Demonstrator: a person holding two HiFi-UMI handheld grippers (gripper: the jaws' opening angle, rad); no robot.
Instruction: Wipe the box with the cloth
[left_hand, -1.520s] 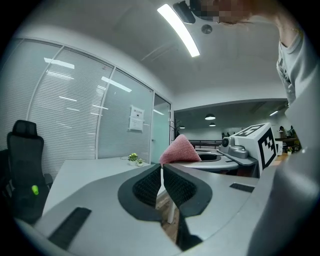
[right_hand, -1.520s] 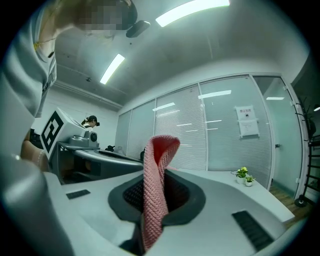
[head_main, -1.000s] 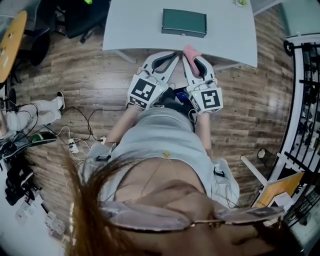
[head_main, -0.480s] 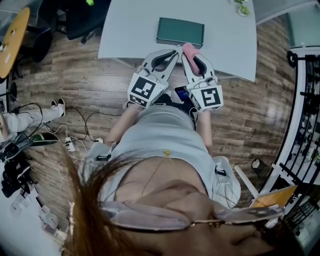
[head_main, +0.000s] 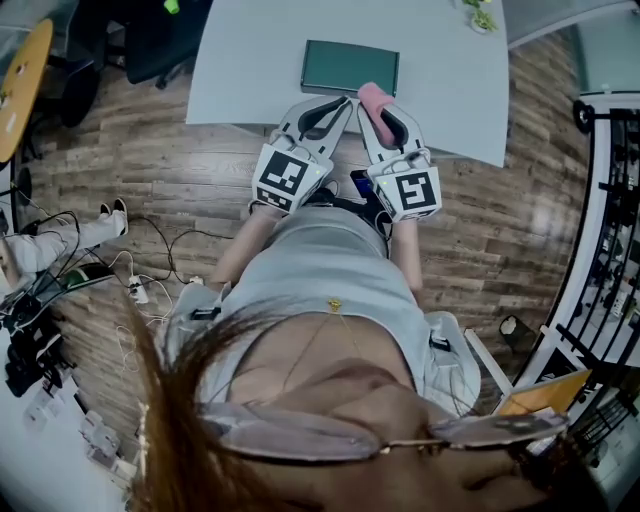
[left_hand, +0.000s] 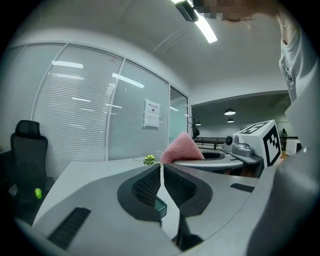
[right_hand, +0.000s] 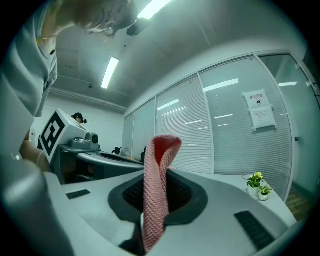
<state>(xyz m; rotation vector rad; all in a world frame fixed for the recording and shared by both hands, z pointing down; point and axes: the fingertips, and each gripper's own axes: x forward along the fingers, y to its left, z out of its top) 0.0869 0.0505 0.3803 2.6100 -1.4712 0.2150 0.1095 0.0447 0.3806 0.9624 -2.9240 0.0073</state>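
Two hand-held grippers point forward side by side over the near edge of the pale bench (head_main: 250, 50). The left hand-held gripper (left_hand: 161, 169) has its jaws pressed together with nothing between them. The right hand-held gripper (right_hand: 159, 175) pinches a pink knitted cloth (right_hand: 155, 200), folded so that a loop stands up past the jaw tips. The dark green box (head_main: 350, 68) lies flat on the bench just ahead of both tips. The cloth's loop is close to the box's near right corner, though contact cannot be made out. A small potted plant (head_main: 482, 15) stands at the bench's far right, well apart from the box.
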